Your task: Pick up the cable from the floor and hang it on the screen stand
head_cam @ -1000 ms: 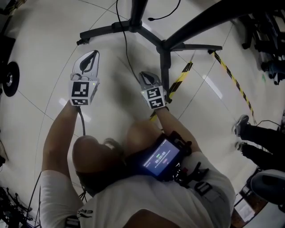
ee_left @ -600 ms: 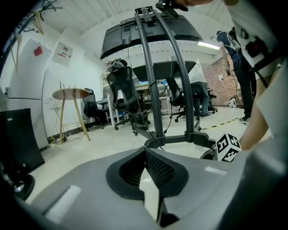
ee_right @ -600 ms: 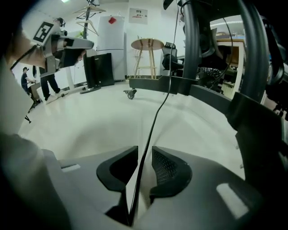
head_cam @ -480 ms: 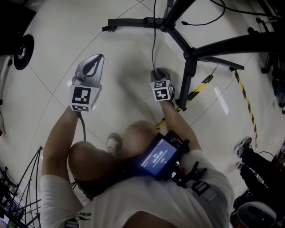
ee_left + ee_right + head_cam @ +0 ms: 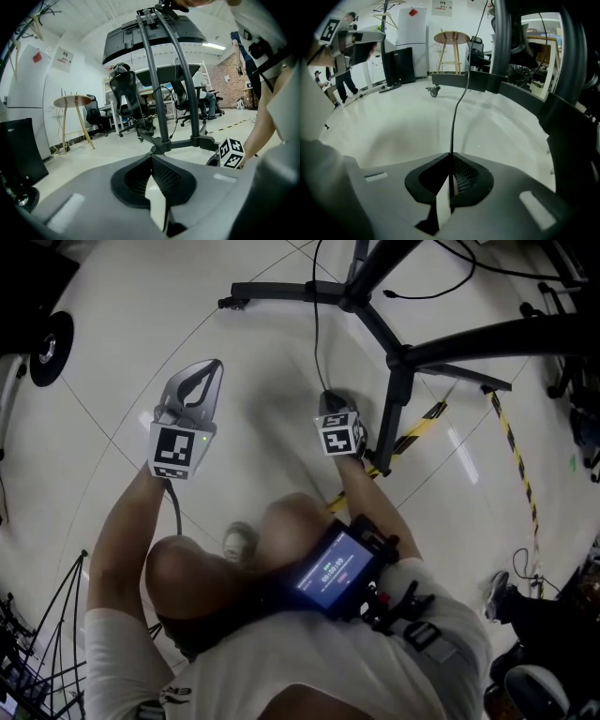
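The right gripper [image 5: 451,155] has its jaws pressed together on a thin black cable [image 5: 461,101], which rises from their tips and runs out at the top of the view. Dark legs of the screen stand [image 5: 520,96] curve across the pale floor [image 5: 393,122] behind and to the right. A round wooden stool [image 5: 451,37] stands beyond.

Black cable [image 5: 313,324], black stand [image 5: 281,289], yellow-black striped tape [image 5: 512,443], white floor [image 5: 122,329]
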A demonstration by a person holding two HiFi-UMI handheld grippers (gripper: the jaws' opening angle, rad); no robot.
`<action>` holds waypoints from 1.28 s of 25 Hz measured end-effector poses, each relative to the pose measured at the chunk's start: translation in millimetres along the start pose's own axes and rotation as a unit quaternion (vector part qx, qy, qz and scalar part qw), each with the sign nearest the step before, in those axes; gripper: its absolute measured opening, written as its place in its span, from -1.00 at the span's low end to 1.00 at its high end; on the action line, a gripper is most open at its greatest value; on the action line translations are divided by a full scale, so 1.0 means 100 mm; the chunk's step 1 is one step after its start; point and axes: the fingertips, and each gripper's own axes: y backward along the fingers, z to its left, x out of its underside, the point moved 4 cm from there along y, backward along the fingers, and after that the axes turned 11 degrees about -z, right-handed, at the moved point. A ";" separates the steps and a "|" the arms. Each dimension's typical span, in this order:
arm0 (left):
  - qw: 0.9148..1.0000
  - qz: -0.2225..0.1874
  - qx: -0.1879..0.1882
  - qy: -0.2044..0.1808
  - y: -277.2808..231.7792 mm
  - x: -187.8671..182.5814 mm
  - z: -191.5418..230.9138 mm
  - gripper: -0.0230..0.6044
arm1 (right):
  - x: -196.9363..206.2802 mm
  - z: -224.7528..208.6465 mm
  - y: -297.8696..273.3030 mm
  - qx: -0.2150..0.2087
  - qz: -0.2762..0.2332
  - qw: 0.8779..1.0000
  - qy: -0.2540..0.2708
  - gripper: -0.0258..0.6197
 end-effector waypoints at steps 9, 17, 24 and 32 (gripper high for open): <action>0.999 -0.039 0.025 -0.015 -0.28 -0.22 -0.08 -0.92 | -0.55 0.04 0.41 -0.009 -0.064 0.998 -0.004 -0.83; 0.997 -0.059 0.020 -0.036 -0.40 -0.48 0.02 -0.92 | -1.12 0.00 0.83 -0.003 -0.118 0.993 0.015 -0.83; 0.998 -0.050 0.018 -0.031 -0.36 -1.26 0.11 -0.92 | -1.97 -0.01 1.75 0.003 -0.142 0.988 0.055 -0.83; 0.997 -0.064 0.030 -0.017 -0.23 -2.87 0.11 -0.92 | -3.26 -0.17 3.14 0.021 -0.160 0.983 0.084 -0.83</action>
